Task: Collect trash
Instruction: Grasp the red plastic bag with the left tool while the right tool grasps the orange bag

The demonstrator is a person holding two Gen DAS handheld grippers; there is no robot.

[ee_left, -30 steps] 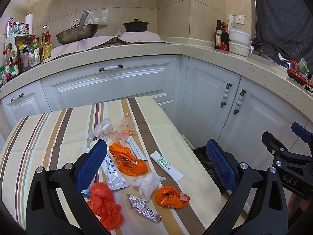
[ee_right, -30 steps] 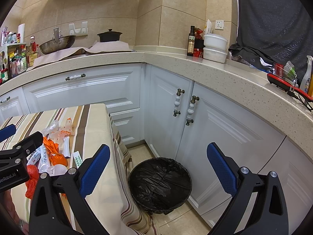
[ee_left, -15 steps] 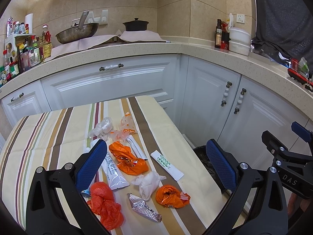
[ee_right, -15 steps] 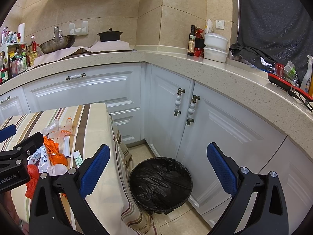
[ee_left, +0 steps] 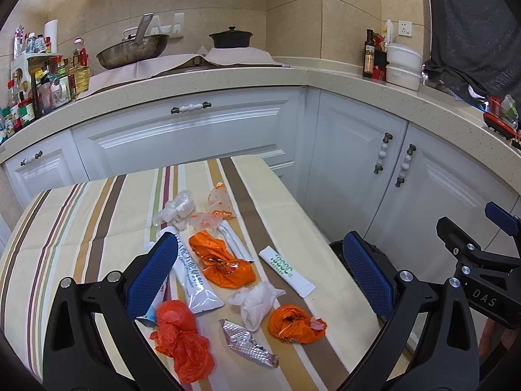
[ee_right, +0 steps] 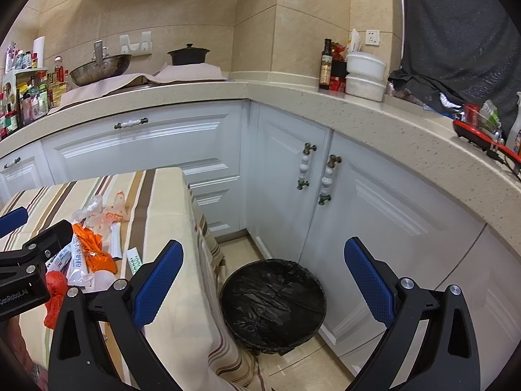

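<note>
Trash lies on a striped tablecloth [ee_left: 81,228]: a red bag [ee_left: 182,342], a foil wrapper [ee_left: 247,342], a small orange bag [ee_left: 294,324], a white tissue [ee_left: 257,299], a large orange bag [ee_left: 224,262], a white tube [ee_left: 193,270], a white sachet [ee_left: 286,270] and clear wrappers [ee_left: 177,208]. My left gripper [ee_left: 257,277] is open and empty above the pile. My right gripper [ee_right: 263,280] is open and empty above a bin with a black liner [ee_right: 273,299] on the floor beside the table.
White cabinets [ee_right: 286,176] and a beige counter [ee_right: 390,120] wrap around the corner behind. The counter holds a wok [ee_left: 133,52], a black pot [ee_left: 231,37], bottles and white containers [ee_right: 364,76]. The table edge [ee_right: 202,244] stands left of the bin.
Almost nothing has changed. The left gripper has crept very slightly over the trash pile. Both grippers stay open.
</note>
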